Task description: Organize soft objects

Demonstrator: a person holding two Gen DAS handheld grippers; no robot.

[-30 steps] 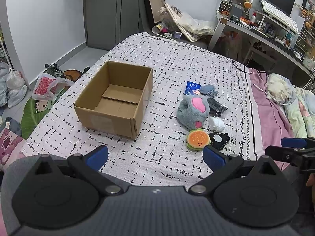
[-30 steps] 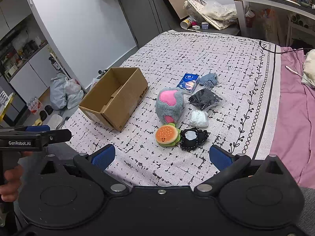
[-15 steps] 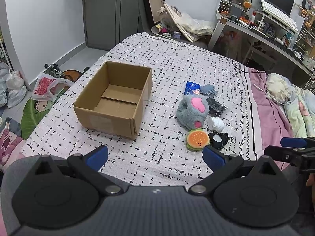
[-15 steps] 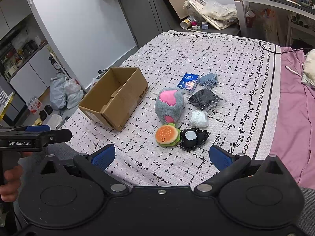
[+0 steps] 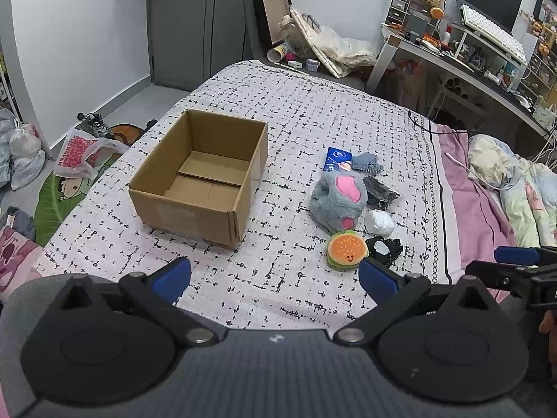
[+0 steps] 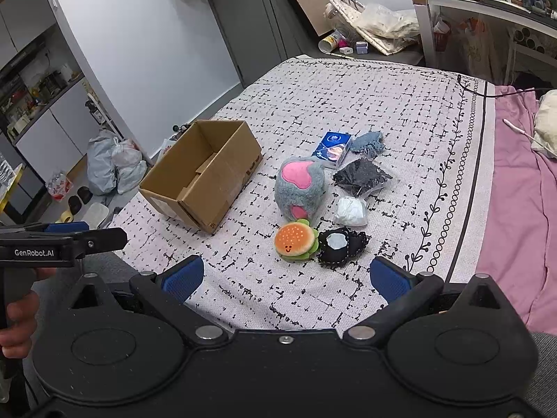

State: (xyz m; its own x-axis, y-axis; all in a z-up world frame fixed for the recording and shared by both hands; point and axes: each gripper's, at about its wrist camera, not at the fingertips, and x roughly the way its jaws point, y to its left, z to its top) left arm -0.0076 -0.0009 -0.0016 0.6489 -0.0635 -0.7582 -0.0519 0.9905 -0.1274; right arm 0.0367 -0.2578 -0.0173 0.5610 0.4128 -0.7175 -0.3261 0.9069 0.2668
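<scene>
An open, empty cardboard box point(image 5: 200, 177) point(image 6: 202, 174) sits on the patterned bed cover. To its right lies a cluster of soft things: a grey plush with pink patches point(image 5: 339, 200) point(image 6: 300, 187), a burger plush point(image 5: 347, 249) point(image 6: 295, 240), a black fabric piece with a white centre point(image 5: 383, 248) point(image 6: 339, 245), a white bundle point(image 5: 378, 222) point(image 6: 351, 210), a black packet point(image 6: 362, 176), a blue-grey cloth point(image 6: 367, 141) and a blue tissue pack point(image 6: 332, 148). My left gripper point(image 5: 275, 277) and right gripper point(image 6: 287, 277) both hover open over the near edge of the bed, holding nothing.
A pink sheet and bundled bedding point(image 5: 511, 177) lie at the right. A desk with a keyboard and clutter point(image 5: 487, 45) stands behind the bed. Bags point(image 6: 111, 165) and shoes sit on the floor left of the bed. A hand point(image 6: 15, 324) holds the left gripper's handle.
</scene>
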